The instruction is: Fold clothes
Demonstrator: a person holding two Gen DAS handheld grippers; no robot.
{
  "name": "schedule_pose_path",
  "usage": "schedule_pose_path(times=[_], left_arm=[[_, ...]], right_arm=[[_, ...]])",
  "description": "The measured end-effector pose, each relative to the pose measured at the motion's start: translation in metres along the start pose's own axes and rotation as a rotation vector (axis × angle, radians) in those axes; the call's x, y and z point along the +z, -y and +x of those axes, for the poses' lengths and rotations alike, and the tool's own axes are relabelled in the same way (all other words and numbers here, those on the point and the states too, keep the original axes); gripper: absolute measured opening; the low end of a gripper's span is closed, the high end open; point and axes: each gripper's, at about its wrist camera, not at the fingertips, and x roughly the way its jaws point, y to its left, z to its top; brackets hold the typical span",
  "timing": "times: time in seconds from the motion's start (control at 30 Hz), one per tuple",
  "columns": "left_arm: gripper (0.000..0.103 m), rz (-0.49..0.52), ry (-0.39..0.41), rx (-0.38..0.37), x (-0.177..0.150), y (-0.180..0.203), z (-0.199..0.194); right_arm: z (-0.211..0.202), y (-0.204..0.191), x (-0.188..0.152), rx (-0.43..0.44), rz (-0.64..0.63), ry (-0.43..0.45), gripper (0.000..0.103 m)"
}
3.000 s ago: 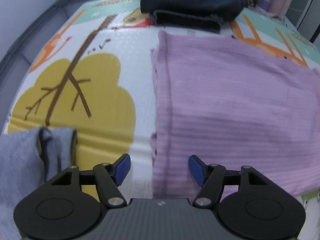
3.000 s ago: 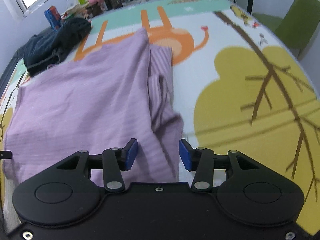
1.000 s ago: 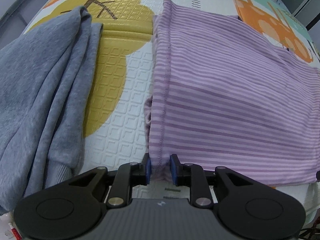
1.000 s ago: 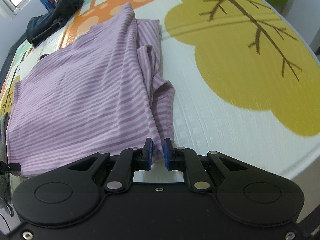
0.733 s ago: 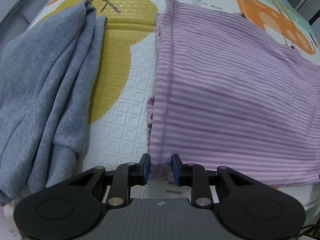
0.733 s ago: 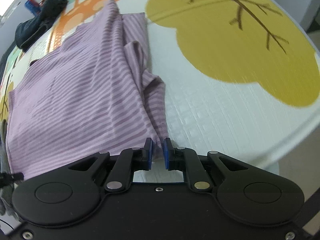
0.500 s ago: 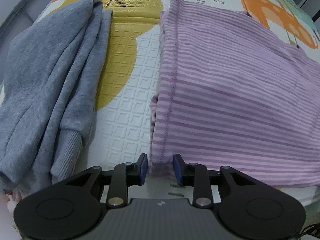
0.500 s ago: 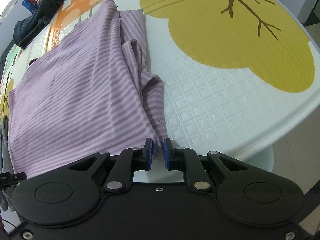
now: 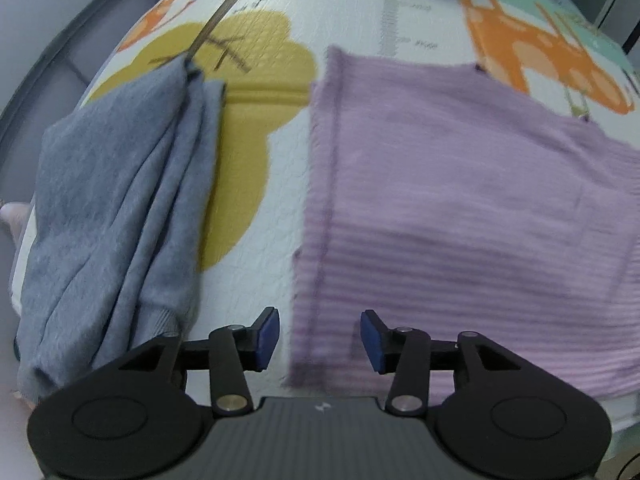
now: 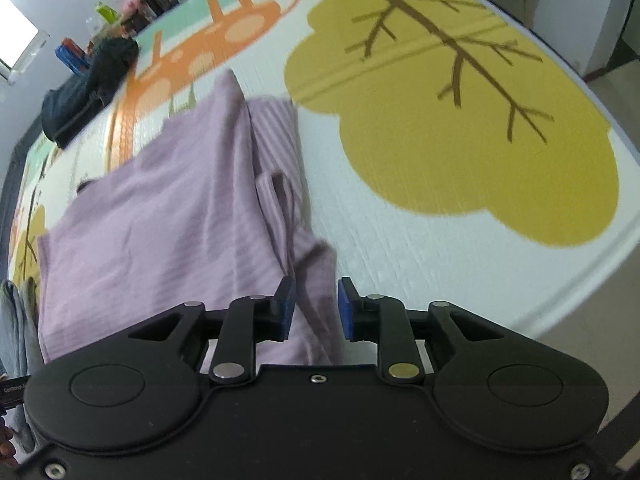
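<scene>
On the worktop covered by a tree-and-giraffe play mat [image 9: 280, 208], the lilac striped knit garment [image 9: 460, 208] lies flat along the near edge, since the left claw [image 9: 319, 340] and right claw [image 10: 316, 308], pinching its near corners a second ago, are now spread and have released it.

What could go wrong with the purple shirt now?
The purple shirt lies close to the near edge of the mat, so a tug might slide it off. Its right side is bunched into folds, so a fold could trap wrinkles. The grey garment lies close by, and the left gripper might snag it.
</scene>
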Motion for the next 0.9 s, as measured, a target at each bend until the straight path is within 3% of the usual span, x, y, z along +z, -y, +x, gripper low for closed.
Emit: schedule_pose_path(times=[0.27, 0.43, 0.7, 0.9], left_arm=[[0.052, 0.133, 0.049, -0.171, 0.027, 0.071, -0.012], [0.060, 0.230, 0.074, -0.280, 0.049, 0.124, -0.020], [0.065, 0.385, 0.088, -0.384, 0.088, 0.206, -0.007], [0.065, 0.567, 0.125, -0.455, 0.115, 0.270, 0.011]], right_arm=[[0.017, -0.016, 0.019, 0.050, -0.022, -0.007, 0.025], [0.030, -0.021, 0.015, 0.055, -0.029, -0.042, 0.025], [0.038, -0.009, 0.003, 0.035, 0.029, -0.042, 0.025], [0.038, -0.004, -0.008, 0.050, 0.057, -0.032, 0.025]])
